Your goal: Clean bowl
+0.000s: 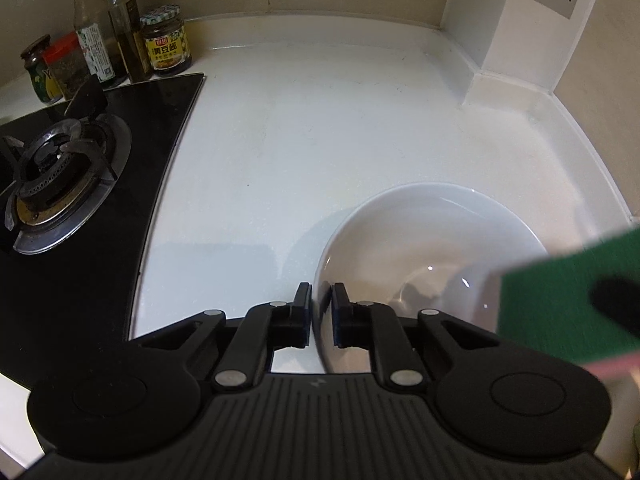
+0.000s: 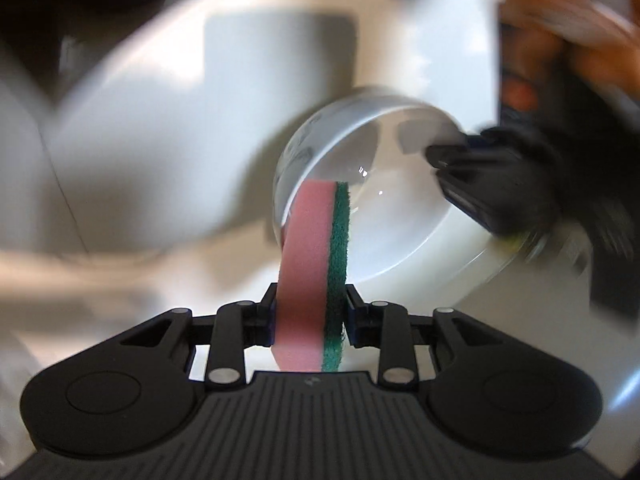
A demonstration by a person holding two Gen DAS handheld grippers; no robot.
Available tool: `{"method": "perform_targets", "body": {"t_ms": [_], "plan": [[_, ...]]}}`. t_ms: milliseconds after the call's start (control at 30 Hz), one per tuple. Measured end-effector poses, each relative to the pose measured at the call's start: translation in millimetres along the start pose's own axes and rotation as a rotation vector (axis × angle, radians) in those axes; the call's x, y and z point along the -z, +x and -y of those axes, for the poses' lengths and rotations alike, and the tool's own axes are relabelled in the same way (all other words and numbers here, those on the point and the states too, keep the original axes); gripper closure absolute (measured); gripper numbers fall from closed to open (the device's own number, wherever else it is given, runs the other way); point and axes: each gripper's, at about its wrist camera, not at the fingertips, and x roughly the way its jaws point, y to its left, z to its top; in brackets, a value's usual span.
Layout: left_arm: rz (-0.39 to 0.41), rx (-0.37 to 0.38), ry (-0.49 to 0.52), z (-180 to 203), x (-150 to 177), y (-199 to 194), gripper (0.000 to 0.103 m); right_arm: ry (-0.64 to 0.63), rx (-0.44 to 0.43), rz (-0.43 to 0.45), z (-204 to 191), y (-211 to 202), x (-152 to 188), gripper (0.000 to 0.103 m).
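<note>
A white bowl (image 1: 420,240) rests on the white counter at the lower right of the left wrist view. My left gripper (image 1: 321,308) straddles its near rim, one finger inside and one outside, shut on the wall. In the right wrist view the bowl (image 2: 400,232) is tilted with its opening toward the camera, and the left gripper (image 2: 480,184) shows as a blurred black shape on its right rim. My right gripper (image 2: 311,304) is shut on a pink and green sponge (image 2: 304,240), whose far end reaches the bowl's left rim. The sponge's green face (image 1: 560,300) shows at the right edge.
A black glass stove with a gas burner (image 1: 60,184) lies to the left. Jars and bottles (image 1: 120,48) stand behind it against the wall. A white counter (image 1: 300,140) spreads ahead to a boxed wall corner (image 1: 500,40). A person's hand (image 2: 560,8) is blurred at the top right.
</note>
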Motion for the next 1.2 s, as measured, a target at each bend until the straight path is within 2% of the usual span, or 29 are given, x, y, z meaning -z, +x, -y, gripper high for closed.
{"method": "perform_targets", "body": {"t_ms": [133,167,233,267,333,400,500,533,633,767,867,967,1100,1200], "plan": [[0.003,0.001,-0.003,-0.3,-1.1,0.5,0.085,0.541,-0.19,0.289,43.5,-44.7,36.3,0.076],[0.003,0.006,-0.009,-1.4,-1.2,0.6,0.085,0.655,-0.212,0.337,47.3,-50.5,47.0,0.076],[0.004,0.016,-0.023,-3.2,-0.7,0.8,0.085,0.957,-0.203,0.402,47.9,-57.9,74.7,0.076],[0.006,0.019,-0.028,-4.0,-0.4,0.7,0.085,1.084,-0.186,0.417,45.9,-59.6,86.5,0.076],[0.01,0.021,-0.033,-4.9,1.0,0.0,0.085,1.447,-0.103,0.401,34.2,-57.4,115.6,0.076],[0.02,0.017,-0.038,-5.6,3.5,-1.2,0.085,1.643,-0.062,0.379,16.9,-53.9,132.2,0.076],[0.029,-0.007,-0.059,-8.2,5.1,-2.5,0.085,2.016,-0.066,0.301,-13.4,-18.1,144.4,0.076],[0.03,-0.015,-0.064,-9.3,4.9,-2.6,0.085,2.103,-0.085,0.283,-21.5,-5.5,144.4,0.076],[0.021,-0.017,-0.082,-13.0,2.7,-2.2,0.087,2.264,-0.166,0.25,-38.0,29.7,134.7,0.076],[-0.003,-0.003,-0.102,-15.5,1.0,-2.6,0.091,2.361,-0.192,0.199,-44.9,58.6,124.0,0.076],[-0.003,0.01,-0.098,-16.7,1.1,-6.4,0.091,2.391,-0.171,0.143,-44.1,74.9,117.4,0.075],[0.002,0.019,-0.074,-17.0,-1.4,-15.3,0.091,2.412,-0.149,0.135,-47.5,89.4,127.4,0.074],[0.013,0.028,-0.043,-17.3,-3.5,-31.9,0.091,2.412,-0.056,0.135,-46.7,80.0,129.7,0.074],[0.047,0.074,-0.05,-19.2,-1.4,-49.3,0.091,2.415,0.007,0.142,-44.8,67.5,131.1,0.074]]}}
